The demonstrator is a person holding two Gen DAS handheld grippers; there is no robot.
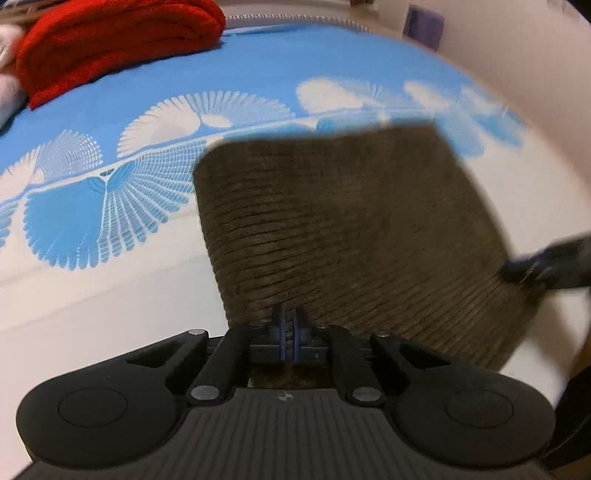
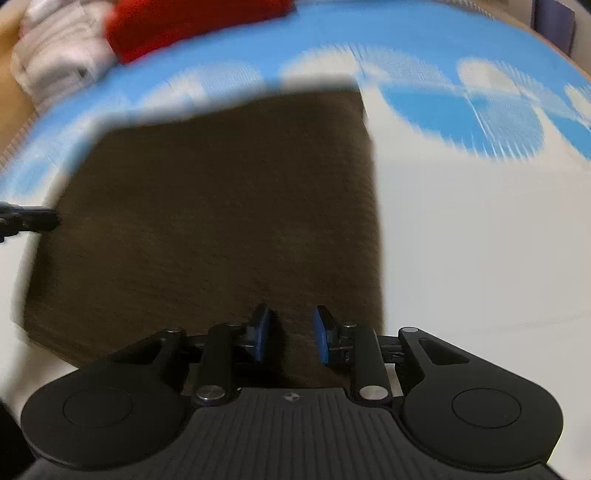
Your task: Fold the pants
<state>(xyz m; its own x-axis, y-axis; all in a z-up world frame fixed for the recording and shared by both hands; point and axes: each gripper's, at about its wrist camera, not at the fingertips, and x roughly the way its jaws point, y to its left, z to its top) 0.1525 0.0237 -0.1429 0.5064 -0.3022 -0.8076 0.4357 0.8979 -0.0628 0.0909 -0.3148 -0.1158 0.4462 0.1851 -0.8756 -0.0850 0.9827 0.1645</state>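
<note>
The brown ribbed pants lie folded into a rough rectangle on the blue-and-white bed sheet. My left gripper is shut on the near edge of the pants. My right gripper is open, its blue-padded fingers spread over the near edge of the pants, holding nothing. The right gripper also shows in the left wrist view at the pants' right side, and the left gripper shows at the left edge of the right wrist view. Both views are motion-blurred.
A folded red blanket lies at the far left of the bed, also in the right wrist view. White folded laundry sits beside it. A wall borders the bed on the right.
</note>
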